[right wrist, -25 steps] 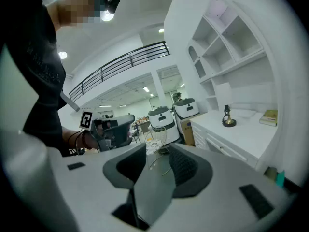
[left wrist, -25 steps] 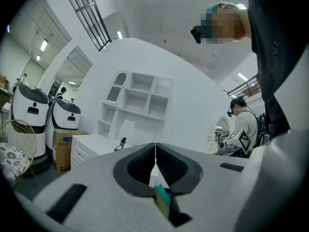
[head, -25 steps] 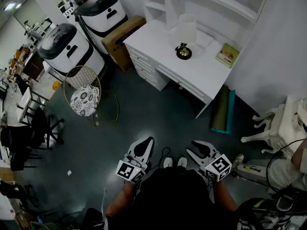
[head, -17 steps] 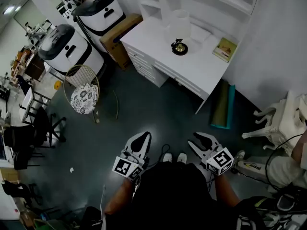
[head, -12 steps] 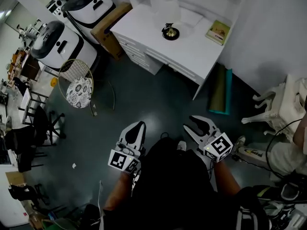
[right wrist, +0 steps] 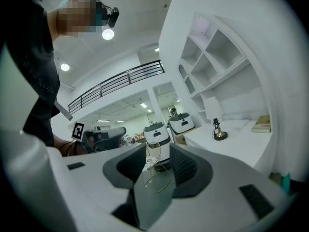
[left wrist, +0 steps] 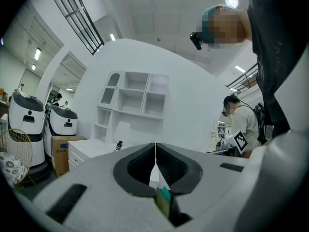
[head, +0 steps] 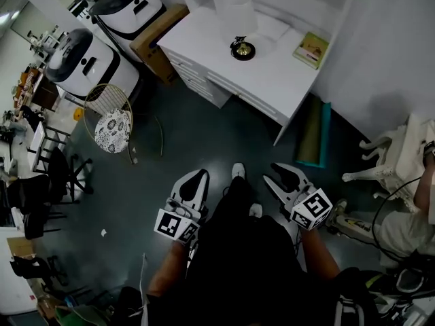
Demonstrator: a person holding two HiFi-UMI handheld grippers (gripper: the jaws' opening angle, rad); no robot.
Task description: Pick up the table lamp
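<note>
The table lamp (head: 241, 27), with a white shade and a dark round base with brass, stands on the white desk (head: 272, 73) at the top of the head view, far from both grippers. My left gripper (head: 196, 179) is held low over the dark floor, its jaws shut and holding nothing. My right gripper (head: 281, 174) is beside it, open and empty. The left gripper view looks over the left gripper (left wrist: 155, 148) to the small, distant lamp (left wrist: 120, 135). In the right gripper view the right gripper (right wrist: 157, 154) is in front and the lamp (right wrist: 216, 124) is at the right.
A book (head: 310, 47) lies on the desk's right end. A wire-backed chair (head: 111, 129), two white machines (head: 85, 58) and a cardboard box (head: 158, 38) stand left of the desk. A rolled green mat (head: 314, 145) and white ornate furniture (head: 397, 161) are at the right.
The desk and lamp have shifted up and left in the head view. A shoe now steps forward between the grippers. Both grippers keep their pose and jaw state.
</note>
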